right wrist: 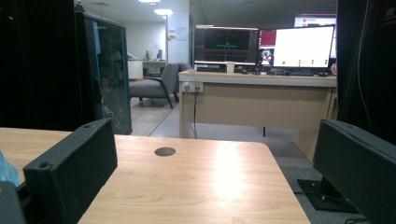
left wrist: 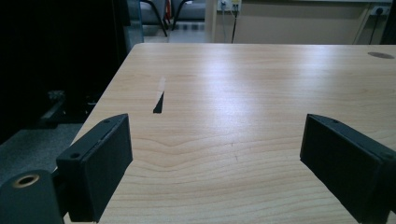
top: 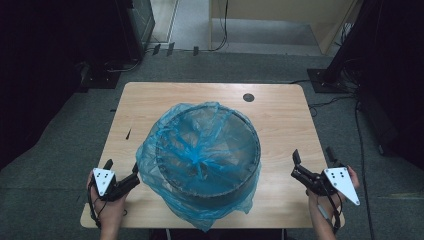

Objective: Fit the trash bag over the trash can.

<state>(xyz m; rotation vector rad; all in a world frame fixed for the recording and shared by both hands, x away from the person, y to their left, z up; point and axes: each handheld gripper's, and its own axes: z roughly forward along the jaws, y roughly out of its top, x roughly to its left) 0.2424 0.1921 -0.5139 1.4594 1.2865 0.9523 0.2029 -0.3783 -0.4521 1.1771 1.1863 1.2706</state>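
The wooden table [top: 280, 107] carries a round black bin [top: 210, 165] at its middle, a blue plastic bag [top: 192, 145] stretched over the bin's rim and spilling down its near side. A dark grommet [top: 248, 97] sits beyond the bin, a sliver of black tape [top: 128, 133] to its left. Left gripper [top: 121, 176] is just beside the bag's edge (whether touching, can't tell), 2 jaws wide, empty. Right gripper [top: 312, 167] is well apart from the bin, jaws wide, nothing between.
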